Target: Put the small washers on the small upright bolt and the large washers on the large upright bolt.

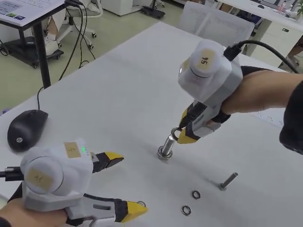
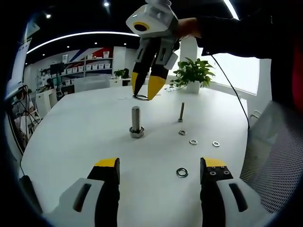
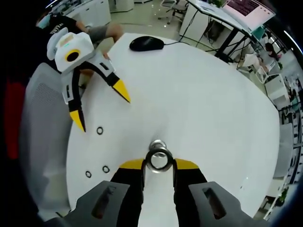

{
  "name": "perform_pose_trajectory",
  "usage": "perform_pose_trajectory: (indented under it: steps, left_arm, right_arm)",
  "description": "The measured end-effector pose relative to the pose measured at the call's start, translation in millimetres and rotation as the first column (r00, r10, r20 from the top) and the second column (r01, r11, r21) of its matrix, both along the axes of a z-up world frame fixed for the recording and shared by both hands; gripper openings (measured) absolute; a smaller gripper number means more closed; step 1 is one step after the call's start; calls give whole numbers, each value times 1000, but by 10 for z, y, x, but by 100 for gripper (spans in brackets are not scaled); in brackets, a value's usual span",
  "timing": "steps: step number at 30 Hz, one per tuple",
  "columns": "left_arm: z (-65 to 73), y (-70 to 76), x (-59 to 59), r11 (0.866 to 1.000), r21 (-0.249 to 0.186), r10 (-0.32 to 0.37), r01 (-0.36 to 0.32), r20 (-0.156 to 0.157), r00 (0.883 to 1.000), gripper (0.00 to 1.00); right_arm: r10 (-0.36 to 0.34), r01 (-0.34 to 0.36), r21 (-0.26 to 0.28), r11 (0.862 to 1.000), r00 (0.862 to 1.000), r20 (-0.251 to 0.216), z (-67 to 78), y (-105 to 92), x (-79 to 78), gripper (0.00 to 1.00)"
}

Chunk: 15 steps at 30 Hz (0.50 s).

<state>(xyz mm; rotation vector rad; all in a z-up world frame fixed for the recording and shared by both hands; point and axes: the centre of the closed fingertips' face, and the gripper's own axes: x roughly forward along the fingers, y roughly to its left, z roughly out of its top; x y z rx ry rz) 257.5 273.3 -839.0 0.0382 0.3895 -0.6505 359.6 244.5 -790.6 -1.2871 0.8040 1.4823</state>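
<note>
The large bolt (image 1: 165,146) (image 2: 136,122) stands upright on its head on the white table (image 1: 123,90). Just above its top, my right gripper (image 1: 182,137) (image 2: 144,92) (image 3: 158,164) is shut on a large washer (image 1: 175,134) (image 2: 140,97) (image 3: 158,160), held flat. The small bolt (image 1: 228,181) (image 2: 182,112) stands upright to the right. Small washers (image 1: 196,194) (image 1: 186,210) lie near it, and a bigger washer (image 2: 182,172) (image 3: 99,130) lies between my left gripper's fingers. My left gripper (image 1: 129,183) (image 2: 161,165) (image 3: 102,106) is open and holds nothing.
A black mouse (image 1: 26,127) (image 3: 147,43) lies at the table's left edge, with its cable running off. A grey mesh chair (image 2: 279,156) stands beside the table. A black-legged desk (image 1: 28,12) stands beyond on the floor.
</note>
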Motion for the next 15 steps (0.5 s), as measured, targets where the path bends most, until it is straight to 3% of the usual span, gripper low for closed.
perform_pose_trajectory:
  steps: [15]
  left_arm:
    - [15,72,15,1000,-1,24,-24,2,1000,68]
  right_arm:
    - [4,-4,-7,1000,1000,-14,-77,61,30,24]
